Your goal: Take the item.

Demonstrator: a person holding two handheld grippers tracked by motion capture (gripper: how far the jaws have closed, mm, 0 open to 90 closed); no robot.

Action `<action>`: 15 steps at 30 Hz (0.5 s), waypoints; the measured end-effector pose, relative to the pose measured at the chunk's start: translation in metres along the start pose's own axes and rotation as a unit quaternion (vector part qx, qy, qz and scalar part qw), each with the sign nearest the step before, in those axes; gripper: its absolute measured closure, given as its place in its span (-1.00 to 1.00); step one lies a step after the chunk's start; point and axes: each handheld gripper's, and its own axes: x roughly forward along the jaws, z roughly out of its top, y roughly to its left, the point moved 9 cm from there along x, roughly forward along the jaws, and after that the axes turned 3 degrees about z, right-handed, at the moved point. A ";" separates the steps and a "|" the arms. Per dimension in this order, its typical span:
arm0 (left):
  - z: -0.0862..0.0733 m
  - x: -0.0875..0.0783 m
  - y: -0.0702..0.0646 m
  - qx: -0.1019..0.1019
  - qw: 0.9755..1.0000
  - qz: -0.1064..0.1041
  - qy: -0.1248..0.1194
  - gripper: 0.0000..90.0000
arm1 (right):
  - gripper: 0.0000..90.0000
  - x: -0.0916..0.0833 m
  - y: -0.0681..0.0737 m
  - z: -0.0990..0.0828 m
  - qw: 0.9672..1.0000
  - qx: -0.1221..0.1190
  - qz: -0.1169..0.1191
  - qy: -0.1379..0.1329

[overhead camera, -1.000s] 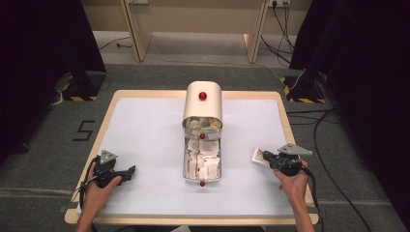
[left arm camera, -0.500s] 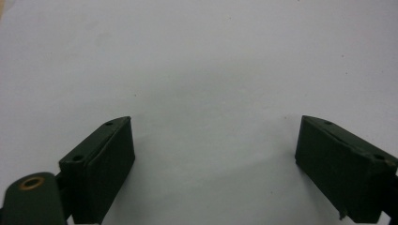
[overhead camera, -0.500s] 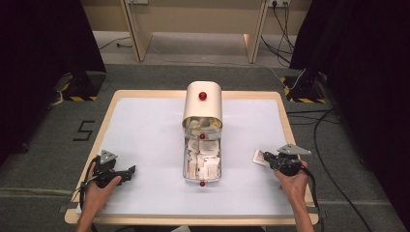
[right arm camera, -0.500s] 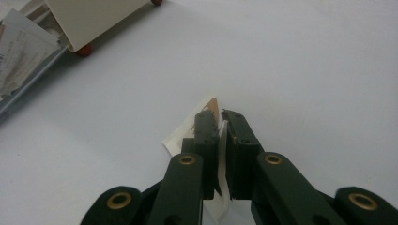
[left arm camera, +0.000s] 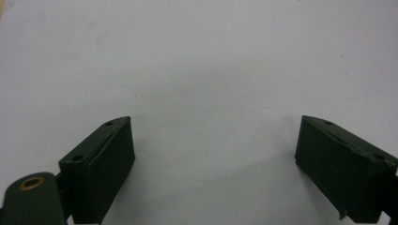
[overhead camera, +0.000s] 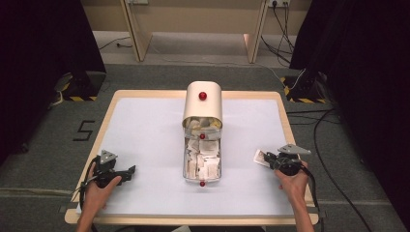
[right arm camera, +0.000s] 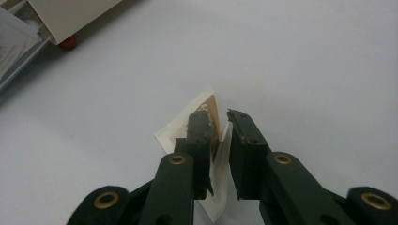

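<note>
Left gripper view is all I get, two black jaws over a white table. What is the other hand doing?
Observer: The right tool is at the table's right side with a small paper packet between its jaws, which have just been opening.
Operator: Where would that packet come from?
Observer: Probably the clear tray in the middle. It is full of similar packets and sticks out of a beige box.
Operator: And my tool?
Observer: The left tool is open and holds nothing, near the table's front left.
</note>
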 end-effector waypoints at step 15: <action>0.000 0.000 0.000 0.000 1.000 0.000 0.000 -0.75 | -0.20 -0.009 -0.002 0.010 0.999 0.043 -0.026 -0.020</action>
